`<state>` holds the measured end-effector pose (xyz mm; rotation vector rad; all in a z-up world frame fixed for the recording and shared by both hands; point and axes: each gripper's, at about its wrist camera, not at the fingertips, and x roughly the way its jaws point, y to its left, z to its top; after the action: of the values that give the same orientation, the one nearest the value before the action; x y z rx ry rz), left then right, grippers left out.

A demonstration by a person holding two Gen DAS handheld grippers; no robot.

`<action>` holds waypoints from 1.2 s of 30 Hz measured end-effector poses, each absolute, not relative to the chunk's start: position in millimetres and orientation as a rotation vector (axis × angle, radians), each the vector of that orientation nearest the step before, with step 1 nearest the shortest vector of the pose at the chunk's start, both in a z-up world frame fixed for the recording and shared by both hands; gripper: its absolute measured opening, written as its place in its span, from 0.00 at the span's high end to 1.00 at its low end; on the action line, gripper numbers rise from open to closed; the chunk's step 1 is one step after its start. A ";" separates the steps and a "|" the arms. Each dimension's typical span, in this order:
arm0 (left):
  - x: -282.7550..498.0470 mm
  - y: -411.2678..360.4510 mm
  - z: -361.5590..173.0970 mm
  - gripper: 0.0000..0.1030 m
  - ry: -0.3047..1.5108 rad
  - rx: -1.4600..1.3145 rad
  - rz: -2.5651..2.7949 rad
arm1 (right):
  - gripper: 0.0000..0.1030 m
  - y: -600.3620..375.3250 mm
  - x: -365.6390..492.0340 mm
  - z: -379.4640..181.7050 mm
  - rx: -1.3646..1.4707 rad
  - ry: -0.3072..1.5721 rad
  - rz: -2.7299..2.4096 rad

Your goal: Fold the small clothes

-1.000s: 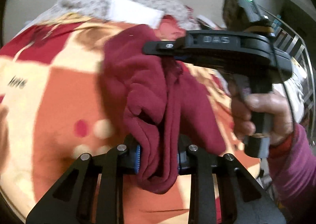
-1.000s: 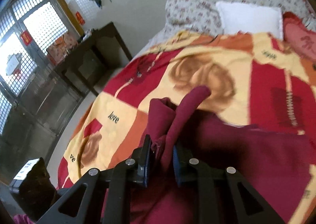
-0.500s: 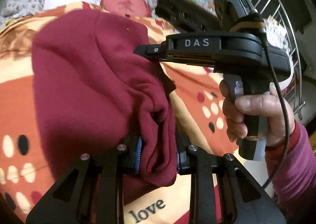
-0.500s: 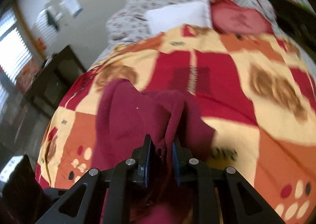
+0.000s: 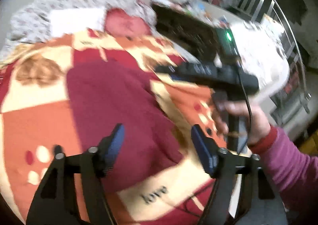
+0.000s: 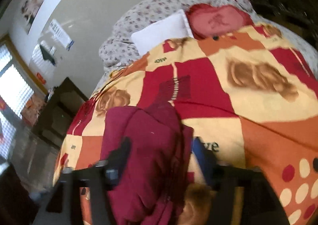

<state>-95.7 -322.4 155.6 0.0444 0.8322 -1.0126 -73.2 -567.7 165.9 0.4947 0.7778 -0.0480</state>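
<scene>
Both wrist cameras hang close over the bed [image 5: 39, 117], each looking forward past its own claw toward the far pillows [image 6: 163, 30]. The left view faces slightly rightward, taking in the right claw [image 5: 165, 70] and a metal rack [image 5: 282, 32] far right. The right view tilts leftward toward the window [image 6: 12, 82]. They share the maroon garment [image 5: 119, 105] and the patterned bedspread [image 6: 258, 105].

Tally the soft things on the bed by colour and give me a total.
Maroon garment: 1
White pillow: 1
Red heart-shaped cushion: 1
Floral quilt: 1
Patchwork bedspread in red, orange and cream: 1
Total: 5
</scene>
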 end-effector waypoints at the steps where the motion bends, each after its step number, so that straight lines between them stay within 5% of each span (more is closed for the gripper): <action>1: -93.2 -320.2 152.8 0.31 0.841 0.044 -0.990 | 0.31 -564.4 -66.6 163.1 0.479 0.789 -0.038; 4: -73.5 -322.5 129.4 0.31 0.925 0.029 -0.929 | 0.33 -557.0 -44.2 146.5 0.468 0.832 -0.016; 6: -69.6 -323.2 114.8 0.31 0.942 0.027 -0.907 | 0.58 -551.5 -33.8 134.7 0.459 0.857 0.001; 7: -68.9 -324.6 108.0 0.31 0.956 0.039 -0.893 | 0.82 -548.7 -30.8 132.2 0.416 0.860 -0.034; 8: -72.5 -326.9 104.4 0.31 0.971 0.046 -0.889 | 0.91 -546.4 -30.2 132.3 0.355 0.859 -0.065; 16: -73.2 -356.8 79.0 0.31 0.977 0.110 -0.882 | 0.91 -575.5 -14.5 100.2 0.353 0.926 -0.128; 21: -73.3 -360.9 82.7 0.31 0.975 0.145 -0.861 | 0.88 -575.8 -31.5 126.9 0.411 0.886 -0.116; 22: -72.9 -359.2 82.8 0.31 0.980 0.137 -0.858 | 0.79 -573.3 -37.3 134.5 0.404 0.878 -0.135; 23: -73.0 -357.7 82.7 0.31 0.981 0.131 -0.855 | 0.58 -570.3 -42.0 141.0 0.398 0.867 -0.151; 24: -73.7 -356.8 82.6 0.31 0.981 0.128 -0.852 | 0.52 -566.0 -50.8 149.8 0.399 0.843 -0.149; 33: -80.6 -354.7 85.1 0.31 0.979 0.128 -0.826 | 0.51 -514.0 -88.6 161.7 0.296 0.856 -0.032; 36: -82.1 -353.8 85.9 0.31 0.977 0.132 -0.816 | 0.62 -518.0 -90.3 149.8 0.347 0.875 -0.017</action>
<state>-82.1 -353.8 85.9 0.1316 0.9774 -0.8158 -90.3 -518.0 149.8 0.3466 0.8747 -0.0172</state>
